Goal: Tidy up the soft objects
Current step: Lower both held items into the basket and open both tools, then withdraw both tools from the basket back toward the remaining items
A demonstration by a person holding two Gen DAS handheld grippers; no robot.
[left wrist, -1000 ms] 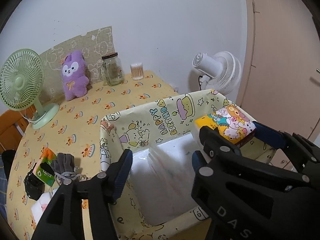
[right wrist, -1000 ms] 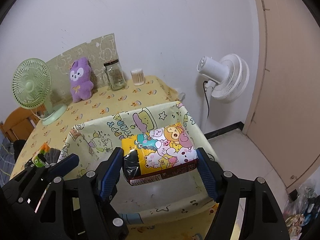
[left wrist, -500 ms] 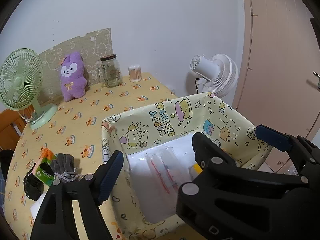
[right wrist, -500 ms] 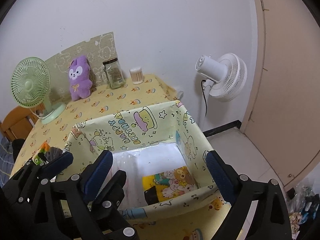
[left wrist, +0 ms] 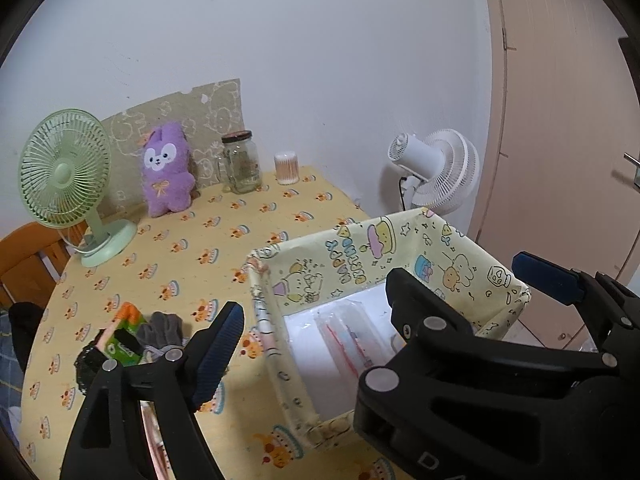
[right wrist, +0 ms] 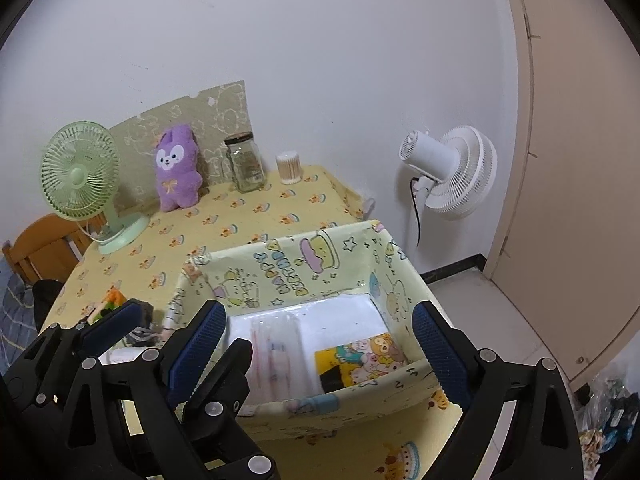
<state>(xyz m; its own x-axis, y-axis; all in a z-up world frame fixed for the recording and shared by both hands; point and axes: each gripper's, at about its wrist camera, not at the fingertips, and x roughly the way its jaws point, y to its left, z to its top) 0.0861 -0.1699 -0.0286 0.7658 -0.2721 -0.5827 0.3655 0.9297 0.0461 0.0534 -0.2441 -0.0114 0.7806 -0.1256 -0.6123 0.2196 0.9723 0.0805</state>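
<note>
Both sets of jaws are spread wide with nothing between them. The right gripper [right wrist: 320, 344] hangs just over the near edge of the fabric bin [right wrist: 280, 256], its blue pads straddling the opening. The left gripper [left wrist: 312, 332] hovers over the bin's left wall, one pad out above the tablecloth (the right gripper's black body blocks most of its other side in the left wrist view).

Inside the bin, the cartoon-print tissue pack [right wrist: 362, 360] lies flat on the white bottom in the front right corner, touching the near wall. Just beside it to the left is a clear plastic pouch [right wrist: 276, 348] with something red and thin in it; I can't tell what exactly.

Left of the bin, on the yellow tablecloth [left wrist: 192, 248], there's a grey glove [left wrist: 162, 330] lying against a green and orange packet [left wrist: 124, 336], with some black item [left wrist: 86, 364] next to that, too dark to make out.

Further back along the wall: a purple plush bunny [left wrist: 166, 170] standing upright against a patterned board [left wrist: 208, 112], a glass jar [left wrist: 240, 162] beside it, then a small tub of cotton swabs [left wrist: 287, 167]. A green desk fan [left wrist: 66, 176] sits at the back left corner of the table. Off the table to the right is a white floor fan [right wrist: 448, 174], near the door.
</note>
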